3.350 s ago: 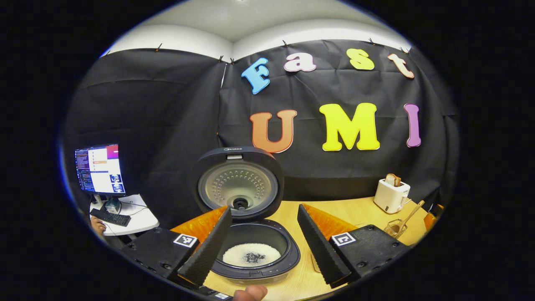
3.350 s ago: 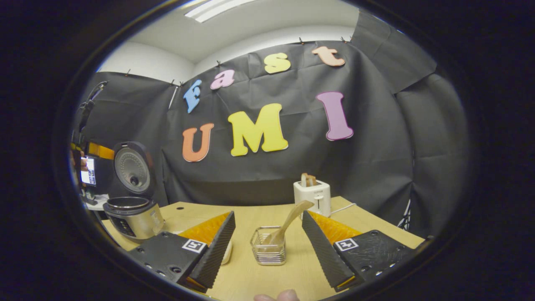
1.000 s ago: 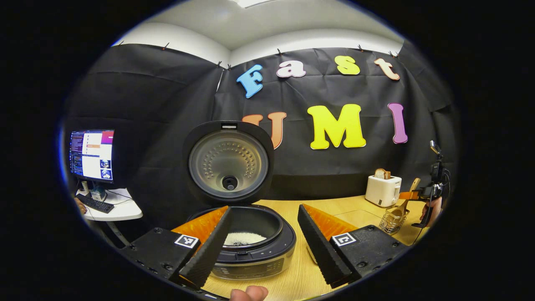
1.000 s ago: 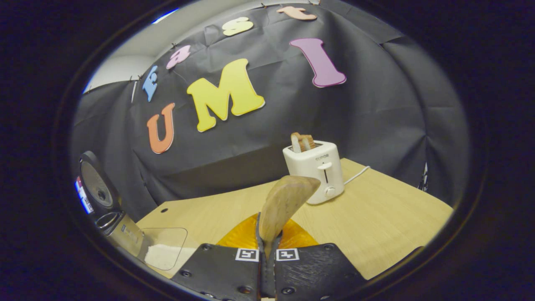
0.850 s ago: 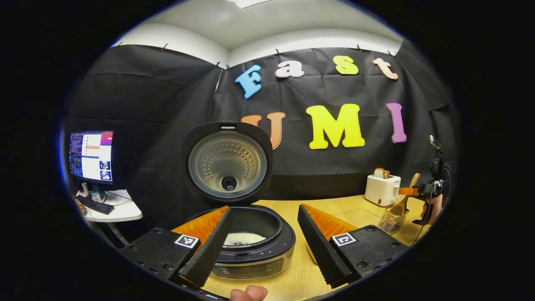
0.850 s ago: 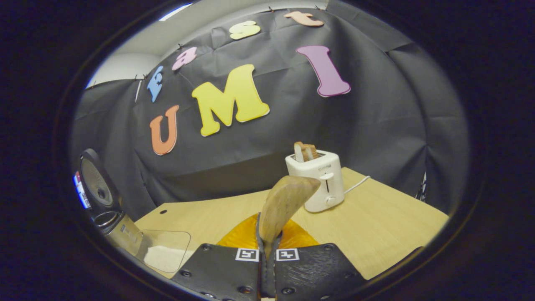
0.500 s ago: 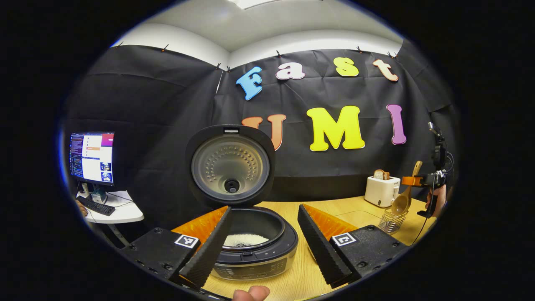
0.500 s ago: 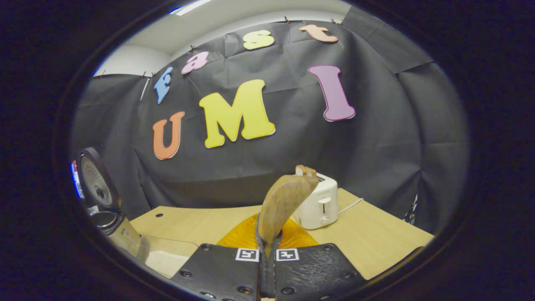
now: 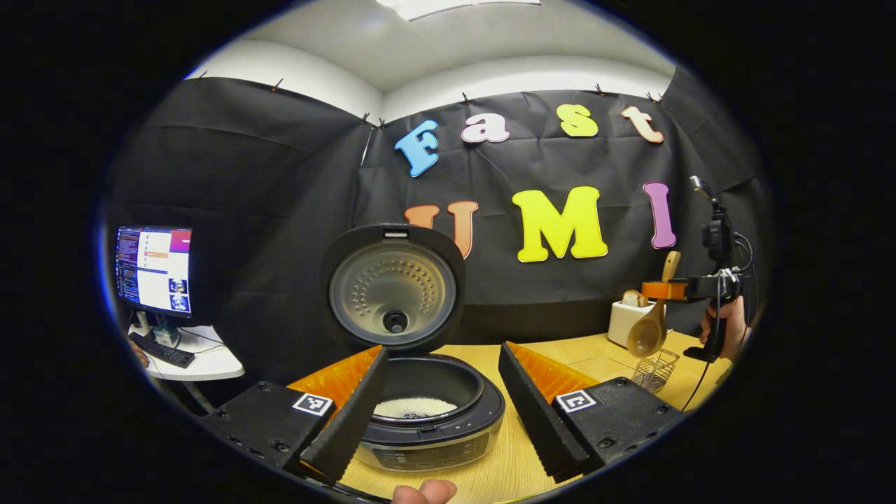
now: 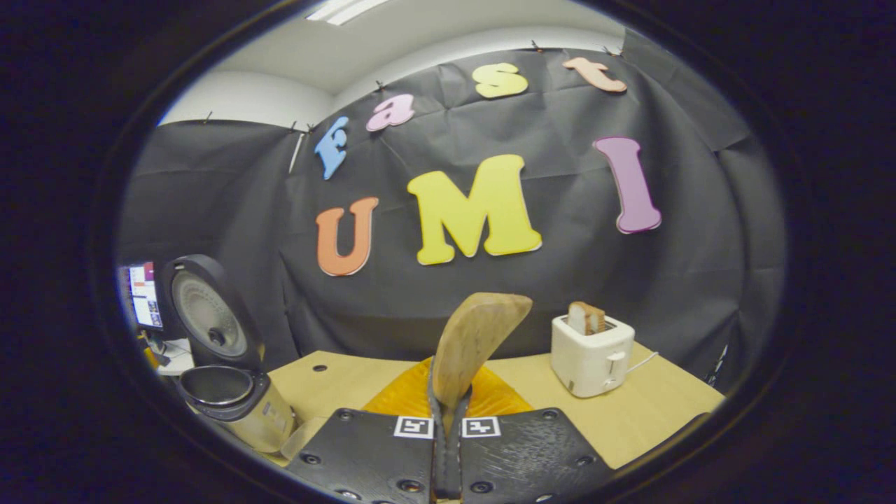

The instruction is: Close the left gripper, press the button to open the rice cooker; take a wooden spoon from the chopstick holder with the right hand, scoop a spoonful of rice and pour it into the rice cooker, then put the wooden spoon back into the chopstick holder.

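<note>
The rice cooker [image 9: 420,427] stands open with its lid [image 9: 395,287] upright and white rice [image 9: 413,407] in the pot. My left gripper [image 9: 441,413] hangs open just in front of it, one finger on each side of the pot. At the far right my right gripper [image 9: 661,289] is shut on the handle of the wooden spoon [image 9: 642,337], whose bowl hangs down just above the wire chopstick holder [image 9: 654,369]. In the right gripper view the spoon [image 10: 476,343] stands up between the shut fingers of my right gripper [image 10: 448,409], with the cooker [image 10: 234,399] at the left.
A white toaster [image 10: 591,353] with bread stands at the back right of the wooden table [image 10: 665,406]. A clear container [image 10: 297,435] lies beside the cooker. A monitor [image 9: 154,269] and keyboard sit on a side desk to the left. A hand [image 9: 728,325] holds the right gripper.
My right gripper has closed on the wooden spoon and lifted it up out of the chopstick holder, and its view has swung left. The left gripper has barely moved.
</note>
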Demonstrator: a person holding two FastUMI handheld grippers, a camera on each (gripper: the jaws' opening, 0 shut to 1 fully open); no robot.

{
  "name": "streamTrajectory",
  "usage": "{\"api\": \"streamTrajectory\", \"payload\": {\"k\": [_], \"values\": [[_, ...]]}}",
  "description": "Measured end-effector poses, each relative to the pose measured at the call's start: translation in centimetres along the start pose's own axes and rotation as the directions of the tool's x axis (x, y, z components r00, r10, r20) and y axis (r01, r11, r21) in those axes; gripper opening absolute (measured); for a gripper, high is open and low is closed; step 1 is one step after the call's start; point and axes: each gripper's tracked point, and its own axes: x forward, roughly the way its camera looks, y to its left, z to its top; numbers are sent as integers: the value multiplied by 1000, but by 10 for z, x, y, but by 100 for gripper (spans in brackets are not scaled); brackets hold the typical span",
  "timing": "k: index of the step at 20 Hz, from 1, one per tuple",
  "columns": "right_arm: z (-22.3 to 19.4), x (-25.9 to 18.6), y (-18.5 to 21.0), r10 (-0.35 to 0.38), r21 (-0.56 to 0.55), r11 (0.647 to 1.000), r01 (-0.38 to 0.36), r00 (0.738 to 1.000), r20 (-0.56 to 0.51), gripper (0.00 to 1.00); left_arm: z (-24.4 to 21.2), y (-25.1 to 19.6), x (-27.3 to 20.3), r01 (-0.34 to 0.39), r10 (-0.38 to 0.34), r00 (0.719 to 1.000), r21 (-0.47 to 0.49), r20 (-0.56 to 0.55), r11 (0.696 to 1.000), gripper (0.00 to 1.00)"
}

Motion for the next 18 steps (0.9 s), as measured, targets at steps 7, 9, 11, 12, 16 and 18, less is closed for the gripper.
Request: {"api": "streamTrajectory", "payload": {"k": [7, 9, 11, 12, 16, 18], "values": [[-78, 19, 61, 48, -130, 989, -68, 988, -150, 0, 5, 13, -5, -19, 18, 1000, 40, 12, 999, 99], [-95, 22, 61, 20, -203, 978, -56, 984, -176, 0, 5, 15, -5, -15, 15, 1000, 21, 17, 1000, 99], [-106, 22, 57, -15, -277, 960, -38, 982, -188, 0, 2, 18, -5, -10, 10, 1000, 7, 1, 1000, 99], [-108, 21, 54, -34, -303, 953, -24, 982, -183, 0, 3, 22, -5, -17, 17, 1000, 8, 3, 1000, 100], [-117, 18, 58, -77, -415, 910, 6, 985, -154, 0, 3, 32, -6, -44, 44, 999, 10, 0, 999, 99], [-132, 18, 64, -69, -393, 920, -8, 981, -179, 1, 4, 38, -7, -53, 53, 999, 12, 0, 999, 100]]}}
